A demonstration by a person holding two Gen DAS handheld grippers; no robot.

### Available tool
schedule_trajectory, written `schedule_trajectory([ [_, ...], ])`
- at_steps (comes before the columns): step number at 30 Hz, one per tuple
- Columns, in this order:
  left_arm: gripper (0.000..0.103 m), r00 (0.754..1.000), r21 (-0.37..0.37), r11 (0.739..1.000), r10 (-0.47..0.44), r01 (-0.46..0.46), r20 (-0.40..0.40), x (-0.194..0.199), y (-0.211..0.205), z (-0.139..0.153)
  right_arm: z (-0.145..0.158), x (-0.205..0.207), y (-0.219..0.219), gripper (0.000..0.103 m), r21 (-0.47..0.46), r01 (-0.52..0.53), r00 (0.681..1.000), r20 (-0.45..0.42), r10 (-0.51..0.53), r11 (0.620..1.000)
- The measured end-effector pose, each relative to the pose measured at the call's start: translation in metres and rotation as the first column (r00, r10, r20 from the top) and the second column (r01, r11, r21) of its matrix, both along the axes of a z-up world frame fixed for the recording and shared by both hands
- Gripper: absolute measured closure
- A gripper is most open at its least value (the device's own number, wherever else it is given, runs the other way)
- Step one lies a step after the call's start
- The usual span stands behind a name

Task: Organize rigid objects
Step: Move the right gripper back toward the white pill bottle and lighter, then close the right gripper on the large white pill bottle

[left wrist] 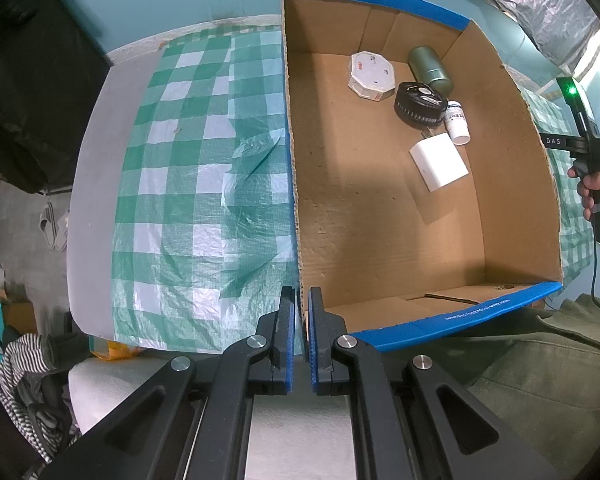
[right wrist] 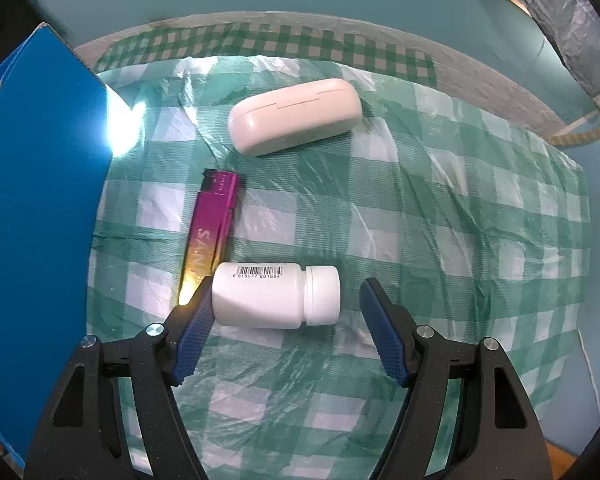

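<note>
Right gripper (right wrist: 286,308) hangs wide open around the white bottle (right wrist: 276,295), which lies on its side on the checked cloth (right wrist: 440,220), lighter (right wrist: 212,224) at ten o'clock. One pad looks to be touching the bottle's base, so centre first, then close squarely. Left gripper (left wrist: 303,320) is pinched tight on the box wall (left wrist: 296,216).

my right gripper (right wrist: 286,308) straddling the white bottle (right wrist: 276,295), clear cloth right of the cap, magenta lighter (right wrist: 210,232) crowding my left finger, blue box wall (right wrist: 40,200) blocking frame left, cream case (right wrist: 294,116) at upper centre, open cloth lower right
</note>
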State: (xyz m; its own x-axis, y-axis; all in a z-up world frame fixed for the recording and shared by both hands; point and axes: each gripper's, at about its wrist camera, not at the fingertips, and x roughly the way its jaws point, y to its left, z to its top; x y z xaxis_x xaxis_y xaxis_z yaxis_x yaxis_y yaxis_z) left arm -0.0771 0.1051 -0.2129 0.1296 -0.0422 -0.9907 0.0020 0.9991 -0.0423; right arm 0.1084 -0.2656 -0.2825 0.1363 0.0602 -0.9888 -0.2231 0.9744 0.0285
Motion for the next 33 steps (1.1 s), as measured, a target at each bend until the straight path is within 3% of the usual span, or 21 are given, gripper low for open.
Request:
schedule_trajectory([
  [15, 0.098, 1.0, -0.003, 1.0, 0.002, -0.002, -0.004, -0.003, 0.002, -0.001, -0.009, 0.003, 0.005, 0.031, -0.011, -0.029, 1.0, -0.002, 0.029, 1.0],
  [18, 0.098, 1.0, -0.002, 1.0, 0.002, -0.002, -0.003, -0.003, 0.003, -0.001, -0.007, 0.001, 0.003, 0.045, 0.005, -0.033, 0.999, 0.008, 0.033, 0.999],
  [33, 0.098, 1.0, 0.0, 1.0, -0.006, 0.006, 0.0, -0.002, 0.003, 0.0, 0.015, -0.006, 0.003, 0.045, 0.006, -0.051, 0.996, 0.07, 0.05, 0.999],
])
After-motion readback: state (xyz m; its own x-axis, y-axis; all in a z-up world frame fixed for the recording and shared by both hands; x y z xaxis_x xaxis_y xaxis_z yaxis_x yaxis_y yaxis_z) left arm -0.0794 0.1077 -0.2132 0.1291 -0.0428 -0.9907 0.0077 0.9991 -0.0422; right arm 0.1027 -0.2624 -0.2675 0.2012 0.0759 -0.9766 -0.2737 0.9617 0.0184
